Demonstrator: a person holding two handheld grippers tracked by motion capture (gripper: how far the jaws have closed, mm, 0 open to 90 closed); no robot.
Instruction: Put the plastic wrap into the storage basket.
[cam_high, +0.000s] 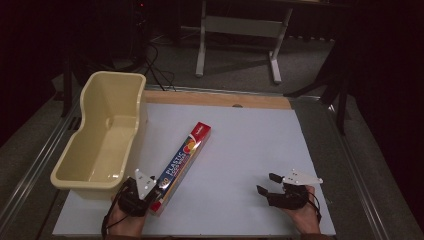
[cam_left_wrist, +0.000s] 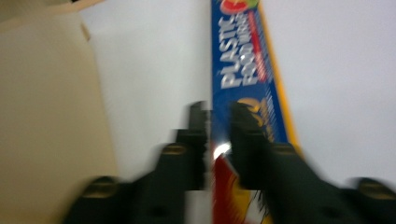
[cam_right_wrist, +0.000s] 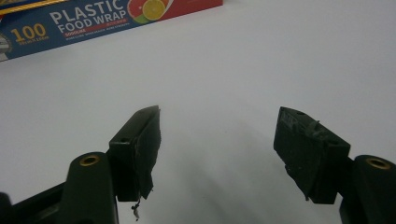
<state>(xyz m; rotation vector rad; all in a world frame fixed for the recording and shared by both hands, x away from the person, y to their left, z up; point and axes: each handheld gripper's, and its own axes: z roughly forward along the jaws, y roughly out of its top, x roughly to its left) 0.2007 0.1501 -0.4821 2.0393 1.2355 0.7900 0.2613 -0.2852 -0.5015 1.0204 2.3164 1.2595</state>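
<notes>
Here the plastic food wrap box (cam_high: 182, 167) lies flat on the white counter (cam_high: 240, 150), slanting from the lower left of the high view up toward the middle. Its near end reaches the left gripper (cam_high: 150, 196) at the bottom left of the frame. In the blurred left gripper view, that gripper (cam_left_wrist: 218, 126) has its fingers (cam_left_wrist: 198, 126) drawn close together over the left edge of the box (cam_left_wrist: 243, 70), with only a thin slit between them; whether they pinch the cardboard or merely sit on it I cannot tell. The cream plastic tub (cam_high: 100, 135) stands just left of the box, at the left edge of the counter. The right gripper (cam_high: 267, 184) sits at the lower right of the high view, well apart from the box. In the right gripper view its fingers (cam_right_wrist: 140, 144) are spread, released, with bare counter between them, and the box (cam_right_wrist: 93, 21) runs along the upper left.
</notes>
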